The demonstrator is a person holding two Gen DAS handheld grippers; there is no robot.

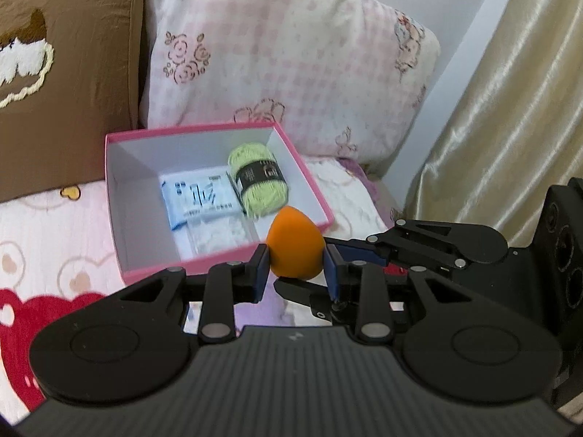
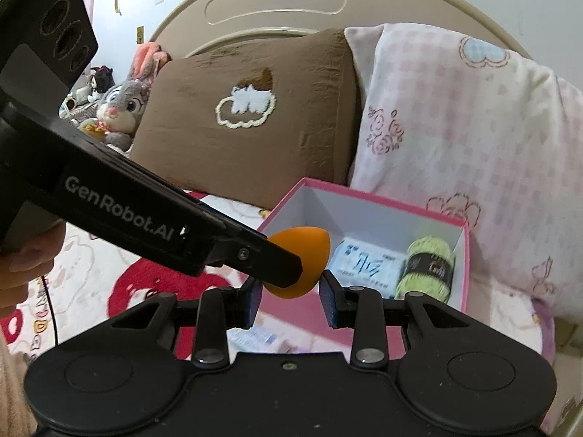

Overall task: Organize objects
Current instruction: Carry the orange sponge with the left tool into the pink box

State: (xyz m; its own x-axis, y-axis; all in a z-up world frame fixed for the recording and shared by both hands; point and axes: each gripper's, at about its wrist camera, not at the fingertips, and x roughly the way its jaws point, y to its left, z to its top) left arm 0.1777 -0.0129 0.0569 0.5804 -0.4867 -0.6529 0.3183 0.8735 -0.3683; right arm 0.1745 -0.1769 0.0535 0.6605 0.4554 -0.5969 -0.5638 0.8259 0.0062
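An orange egg-shaped sponge (image 1: 296,244) hangs in the air just in front of an open pink box (image 1: 164,271), above the bedspread. My left gripper (image 1: 296,267) is shut on its sides. From the right, one of my right gripper's fingers (image 1: 364,251) reaches the sponge's lower right. In the right wrist view the sponge (image 2: 309,251) sits at the tips of my right gripper (image 2: 290,300), which is shut on its lower part. The left gripper's finger (image 2: 277,262) covers the sponge's left side. The box (image 2: 382,200) holds a green yarn ball (image 1: 257,182) and a white-blue packet (image 1: 200,196).
The box rests on a pink heart-print bedspread (image 1: 43,240). Behind it lean a brown pillow (image 2: 247,120) and a pink checked pillow (image 1: 291,54). A beige curtain (image 1: 510,127) hangs at the right. A plush rabbit (image 2: 122,105) sits by the headboard (image 2: 277,3). A person's hand (image 2: 22,262) holds the left gripper.
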